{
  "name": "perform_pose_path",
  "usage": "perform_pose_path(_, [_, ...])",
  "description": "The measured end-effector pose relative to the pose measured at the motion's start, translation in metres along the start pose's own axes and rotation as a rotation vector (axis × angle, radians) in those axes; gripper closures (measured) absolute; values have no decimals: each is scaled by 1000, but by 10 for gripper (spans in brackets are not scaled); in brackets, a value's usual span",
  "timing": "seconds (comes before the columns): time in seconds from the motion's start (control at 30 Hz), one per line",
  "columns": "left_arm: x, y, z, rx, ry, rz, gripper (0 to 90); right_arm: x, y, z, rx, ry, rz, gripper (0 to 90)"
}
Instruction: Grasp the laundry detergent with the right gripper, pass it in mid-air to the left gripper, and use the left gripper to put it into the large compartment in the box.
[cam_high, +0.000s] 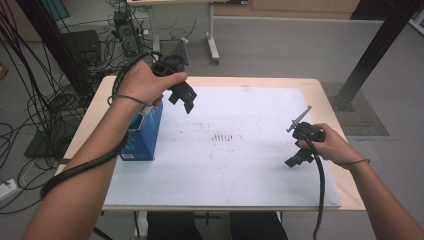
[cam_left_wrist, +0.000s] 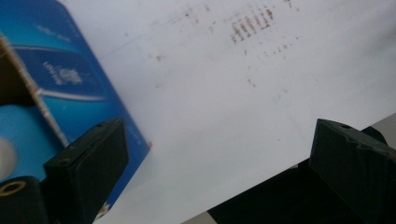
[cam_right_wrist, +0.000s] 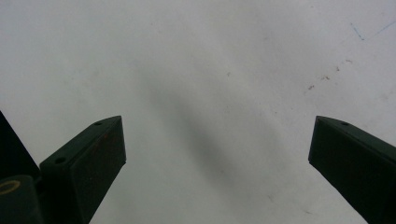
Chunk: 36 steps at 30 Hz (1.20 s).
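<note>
Left tongs (cam_left_wrist: 219, 154) agape, blue box (cam_high: 145, 132) upright beside

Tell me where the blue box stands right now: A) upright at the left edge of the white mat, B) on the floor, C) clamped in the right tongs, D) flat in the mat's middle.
A: the blue box stands upright at the left edge of the white mat, below the open left tongs.

A white sheet (cam_high: 240, 150) marked with small brownish smudges (cam_high: 222, 136) covers most of the pale wooden worktop (cam_high: 325, 95), while beyond it on the grey floor (cam_high: 300, 45) lie tangled black cables (cam_high: 30, 100), a white desk's legs (cam_high: 212, 35) and a black frame post (cam_high: 380, 45).
</note>
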<state>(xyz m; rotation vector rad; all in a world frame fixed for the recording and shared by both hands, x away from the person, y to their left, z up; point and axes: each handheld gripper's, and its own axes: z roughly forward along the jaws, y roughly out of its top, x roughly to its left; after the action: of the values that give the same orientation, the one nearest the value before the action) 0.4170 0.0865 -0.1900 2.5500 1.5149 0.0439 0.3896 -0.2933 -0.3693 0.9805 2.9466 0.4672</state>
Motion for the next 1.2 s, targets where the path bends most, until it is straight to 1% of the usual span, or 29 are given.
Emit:
perform_pose_path(0.1, [-12, 3, 10, 7, -21, 32, 57, 0, -1, -1, -2, 3, 3, 38])
perform_pose_path(0.17, [-17, 5, 15, 19, -22, 51, 57, 0, -2, -1, 2, 1, 2, 38])
perform_pose_path(0.33, [-30, 8, 28, 26, -34, 71, 57, -1, -3, -2, 4, -1, 5, 38])
perform_pose_path(0.4, [-34, 8, 31, 24, -37, 79, 57, -1, -3, -2, 4, 1, 3, 38])
perform_pose_path(0.57, [-41, 8, 45, 38, -44, 98, 58, -2, -3, -1, 4, 3, 3, 38])
perform_pose_path(0.73, [-44, 13, 58, 36, -29, 91, 58, -2, -4, -1, 1, 4, 6, 38])
perform_pose_path(0.8, [-44, 14, 65, 33, -29, 89, 56, -2, -4, 0, 1, 4, 6, 38])
perform_pose_path(0.93, [-41, 16, 77, 39, -23, 85, 57, -2, -5, 1, -3, 6, 14, 38])
perform_pose_path(1.07, [-36, 19, 92, 36, -18, 70, 58, -2, -7, 2, -3, 8, 17, 38])
perform_pose_path(1.2, [-31, 23, 104, 20, -20, 42, 62, -1, -7, 2, -5, 9, 17, 37])
